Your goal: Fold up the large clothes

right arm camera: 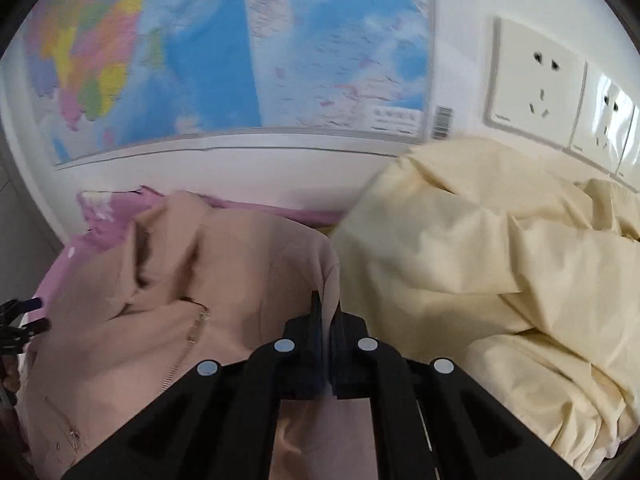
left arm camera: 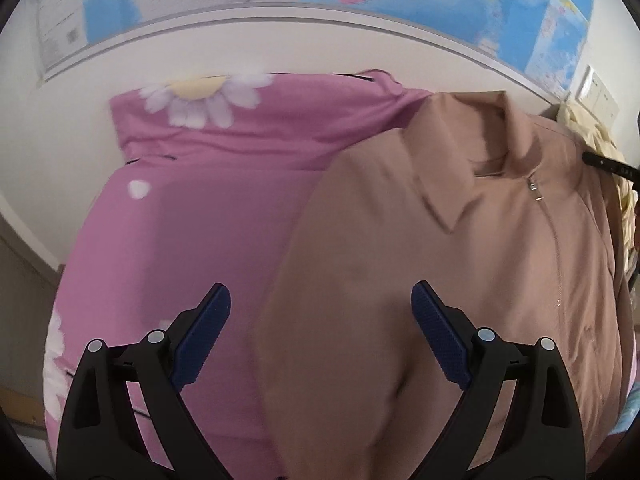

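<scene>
A tan zip-front jacket (left arm camera: 460,248) with a collar lies on a pink flowered bedsheet (left arm camera: 192,208). My left gripper (left arm camera: 320,320) is open and empty, hovering above the jacket's left edge. In the right wrist view the same jacket (right arm camera: 224,264) is bunched up, and my right gripper (right arm camera: 327,312) is shut on a fold of its fabric at its right edge. The right gripper's tip shows in the left wrist view (left arm camera: 608,164) at the far right. The left gripper shows in the right wrist view (right arm camera: 24,316) at the far left.
A cream quilt (right arm camera: 500,264) is heaped to the right of the jacket. A wall map (right arm camera: 240,60) hangs behind the bed, with wall sockets (right arm camera: 536,88) to its right. A pink pillow (left arm camera: 224,124) lies at the bed's head.
</scene>
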A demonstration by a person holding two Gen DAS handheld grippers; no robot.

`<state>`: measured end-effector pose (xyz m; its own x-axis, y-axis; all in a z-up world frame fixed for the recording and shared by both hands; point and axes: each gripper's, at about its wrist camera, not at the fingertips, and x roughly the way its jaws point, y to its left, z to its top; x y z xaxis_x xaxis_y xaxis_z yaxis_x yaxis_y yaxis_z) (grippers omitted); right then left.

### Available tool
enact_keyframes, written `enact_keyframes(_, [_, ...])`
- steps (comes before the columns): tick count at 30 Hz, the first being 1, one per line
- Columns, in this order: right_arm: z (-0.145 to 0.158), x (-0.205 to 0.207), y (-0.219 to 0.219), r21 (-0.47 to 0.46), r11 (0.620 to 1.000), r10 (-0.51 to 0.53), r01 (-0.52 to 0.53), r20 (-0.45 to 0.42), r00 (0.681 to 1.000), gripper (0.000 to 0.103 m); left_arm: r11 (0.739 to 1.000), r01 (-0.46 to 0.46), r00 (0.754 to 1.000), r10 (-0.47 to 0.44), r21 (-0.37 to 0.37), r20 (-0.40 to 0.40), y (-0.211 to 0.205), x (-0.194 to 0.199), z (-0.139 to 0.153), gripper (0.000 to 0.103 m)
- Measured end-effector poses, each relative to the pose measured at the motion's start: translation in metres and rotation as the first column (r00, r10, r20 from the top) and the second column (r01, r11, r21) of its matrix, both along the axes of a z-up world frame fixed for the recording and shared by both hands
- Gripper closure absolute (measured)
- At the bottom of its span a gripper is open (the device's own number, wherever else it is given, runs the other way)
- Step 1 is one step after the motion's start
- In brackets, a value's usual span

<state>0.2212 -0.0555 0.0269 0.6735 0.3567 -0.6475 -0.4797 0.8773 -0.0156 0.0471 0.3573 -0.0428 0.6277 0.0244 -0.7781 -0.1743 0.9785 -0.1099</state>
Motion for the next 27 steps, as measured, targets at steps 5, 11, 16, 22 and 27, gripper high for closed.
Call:
enact_keyframes(5, [-0.015,0.008,0.002,0.024,0.999,-0.027,0.028,-0.049,0.998,0.094,0.998,0.009,1.000,-0.010,-0.064,-0.017,0.022,-0.034,-0.015,0.012])
enact_keyframes(11, [-0.007,-0.014,-0.002,0.032,0.999,-0.006,0.007,-0.004,1.000,0.061,0.982,0.084,0.996,-0.078,-0.167,0.044,0.033,-0.092,-0.015,0.012])
enact_keyframes(16, [0.003,-0.044,-0.006,0.044,0.999,0.030,-0.031,0.037,0.999,0.041,0.970,0.194,0.981,-0.194,-0.149,0.015,0.004,-0.115,-0.022,0.014])
enact_keyframes(22, [0.001,-0.073,-0.017,0.100,0.992,0.077,-0.078,0.016,0.997,0.037,0.971,0.192,0.981,-0.195,-0.146,-0.007,-0.013,-0.108,-0.039,0.033])
enact_keyframes(27, [-0.007,-0.089,-0.024,0.156,0.983,0.101,-0.097,-0.017,0.995,0.037,0.920,0.133,0.991,-0.110,-0.369,0.082,0.022,-0.115,-0.034,0.008])
